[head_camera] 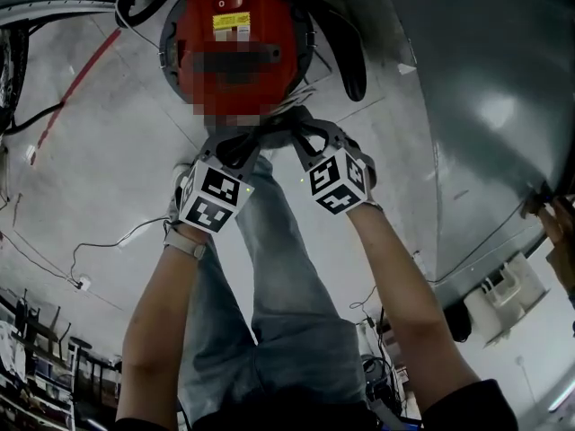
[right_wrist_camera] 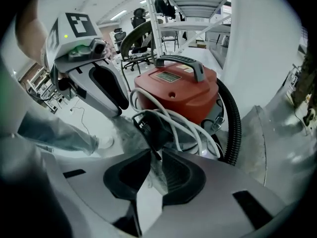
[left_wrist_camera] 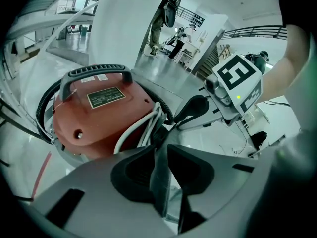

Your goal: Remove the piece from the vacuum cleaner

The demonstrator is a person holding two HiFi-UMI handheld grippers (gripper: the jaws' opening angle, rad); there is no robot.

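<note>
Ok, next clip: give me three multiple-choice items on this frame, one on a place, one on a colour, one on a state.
1. Where does the vacuum cleaner stand?
A. On a table
B. On the floor, ahead of the left tool and right tool
C. On a shelf

2. What colour is its body?
A. Blue
B. Yellow
C. Red

3. How do the left tool's jaws stand?
A. Spread wide and empty
B. Nearly together on a thin grey sheet
C. Out of view

Answers:
1 B: the head view shows it on the floor beyond both tools.
2 C: the body is red in all three views.
3 B: the left gripper view shows the sheet filling the narrow gap.
</note>
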